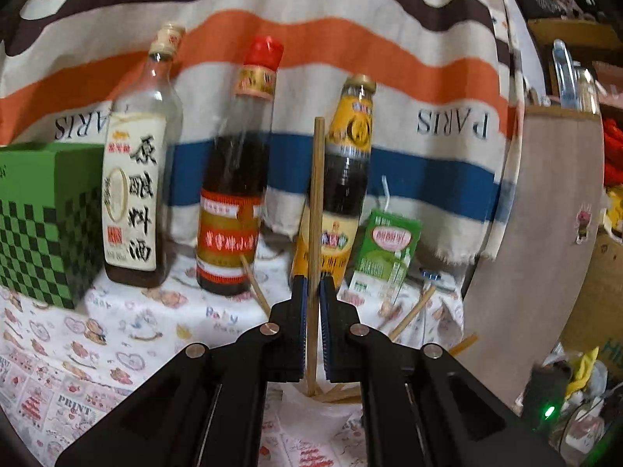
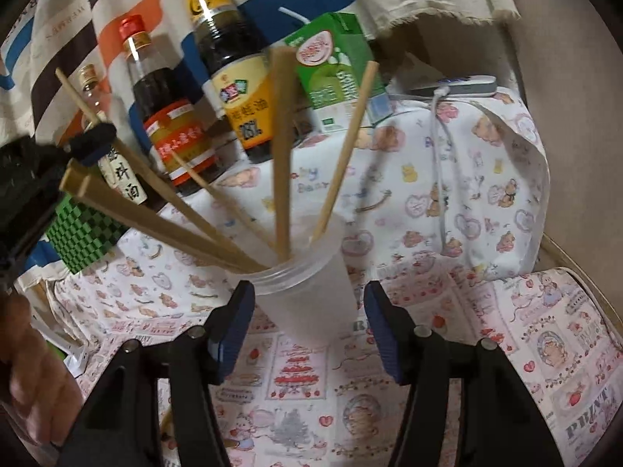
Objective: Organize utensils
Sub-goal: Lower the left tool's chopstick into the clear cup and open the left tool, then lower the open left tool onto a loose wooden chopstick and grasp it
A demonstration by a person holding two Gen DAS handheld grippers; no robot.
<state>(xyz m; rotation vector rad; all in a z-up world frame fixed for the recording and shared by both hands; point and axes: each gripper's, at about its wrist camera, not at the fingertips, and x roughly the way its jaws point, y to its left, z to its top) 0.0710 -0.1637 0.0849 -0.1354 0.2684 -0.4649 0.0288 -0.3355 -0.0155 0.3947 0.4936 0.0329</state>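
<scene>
With the left gripper [image 1: 314, 292] clenched on a chopstick [image 1: 316, 210] whose tip sits in the cup [image 2: 307, 295], and the right gripper [image 2: 307, 307] released astride that cup, a sideways tug could tip it, spilling the chopsticks.

A cup [image 2: 307, 295] stands on the table cloth [image 2: 506, 350], with several chopsticks [image 2: 282, 155] leaning in it; behind it three bottles [image 2: 233, 78] stand in a row, a checkered box [image 1: 43, 218] at their left end, a drink carton [image 2: 335, 74] at their right; a curtain [image 1: 311, 39] hangs behind all; a cable [image 2: 440, 163] lies right of the cup.
</scene>
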